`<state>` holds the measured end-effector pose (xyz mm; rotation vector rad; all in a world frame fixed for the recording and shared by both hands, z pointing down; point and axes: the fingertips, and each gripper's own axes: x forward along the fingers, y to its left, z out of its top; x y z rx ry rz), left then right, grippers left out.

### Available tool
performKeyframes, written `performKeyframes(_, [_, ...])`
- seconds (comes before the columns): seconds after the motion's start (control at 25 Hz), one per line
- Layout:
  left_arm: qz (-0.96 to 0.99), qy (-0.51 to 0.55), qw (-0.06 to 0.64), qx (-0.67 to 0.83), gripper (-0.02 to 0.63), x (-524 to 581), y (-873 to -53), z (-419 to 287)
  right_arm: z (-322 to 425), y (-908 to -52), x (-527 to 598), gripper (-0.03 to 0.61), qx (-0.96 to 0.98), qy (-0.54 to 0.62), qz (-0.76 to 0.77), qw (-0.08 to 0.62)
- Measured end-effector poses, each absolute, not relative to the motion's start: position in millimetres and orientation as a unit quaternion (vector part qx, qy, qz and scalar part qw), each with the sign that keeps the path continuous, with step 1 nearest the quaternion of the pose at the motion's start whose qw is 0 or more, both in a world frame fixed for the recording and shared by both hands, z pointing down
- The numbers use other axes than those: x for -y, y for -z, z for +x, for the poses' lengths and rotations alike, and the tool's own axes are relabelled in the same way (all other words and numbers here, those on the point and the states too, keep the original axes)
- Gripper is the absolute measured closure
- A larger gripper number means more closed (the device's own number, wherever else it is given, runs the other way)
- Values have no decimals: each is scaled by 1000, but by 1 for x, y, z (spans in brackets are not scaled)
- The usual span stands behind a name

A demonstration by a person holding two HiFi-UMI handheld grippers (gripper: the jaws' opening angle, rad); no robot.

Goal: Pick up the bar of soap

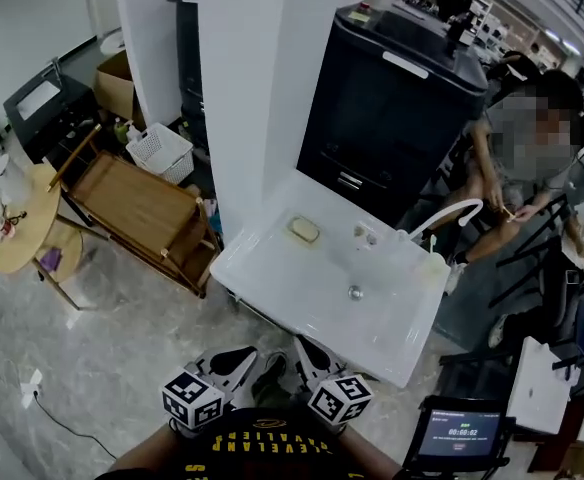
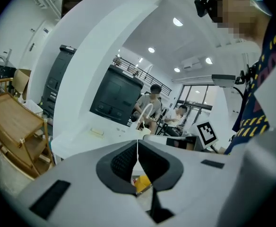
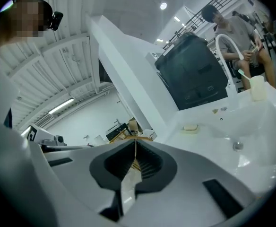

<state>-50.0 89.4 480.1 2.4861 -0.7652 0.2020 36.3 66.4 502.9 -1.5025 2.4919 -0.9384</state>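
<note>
A pale yellow bar of soap (image 1: 304,230) lies on the back ledge of the white sink (image 1: 272,278), left of the curved white faucet (image 1: 450,213). The soap (image 3: 191,127) also shows small in the right gripper view, and faintly as the soap (image 2: 97,132) in the left gripper view. Both grippers hang low in front of the person, well short of the sink. My left gripper (image 1: 234,364) is shut with nothing between its jaws. My right gripper (image 1: 312,356) is shut and empty too.
A black cabinet (image 1: 397,108) stands behind the sink and a white pillar (image 1: 247,88) at its left. A wooden cart (image 1: 137,213), a round table (image 1: 17,218) and a white basket (image 1: 160,153) stand left. A person (image 1: 532,158) sits at the right; a screen (image 1: 460,433) is lower right.
</note>
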Motion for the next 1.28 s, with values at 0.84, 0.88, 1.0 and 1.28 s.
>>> performKeyframes(0.84, [926, -78, 280, 241, 600, 58, -483, 5, 96, -513, 71, 560, -782, 316, -535, 51])
performKeyframes(0.88, [928, -79, 279, 234, 601, 63, -483, 6, 98, -514, 77, 560, -779, 313, -541, 50])
performKeyframes(1.0, [934, -85, 274, 212, 600, 83, -481, 7, 104, -516, 95, 560, -769, 299, -563, 40])
performKeyframes(1.28, [946, -123, 242, 176, 600, 134, -495, 2, 116, -549, 158, 560, -763, 254, -588, -95])
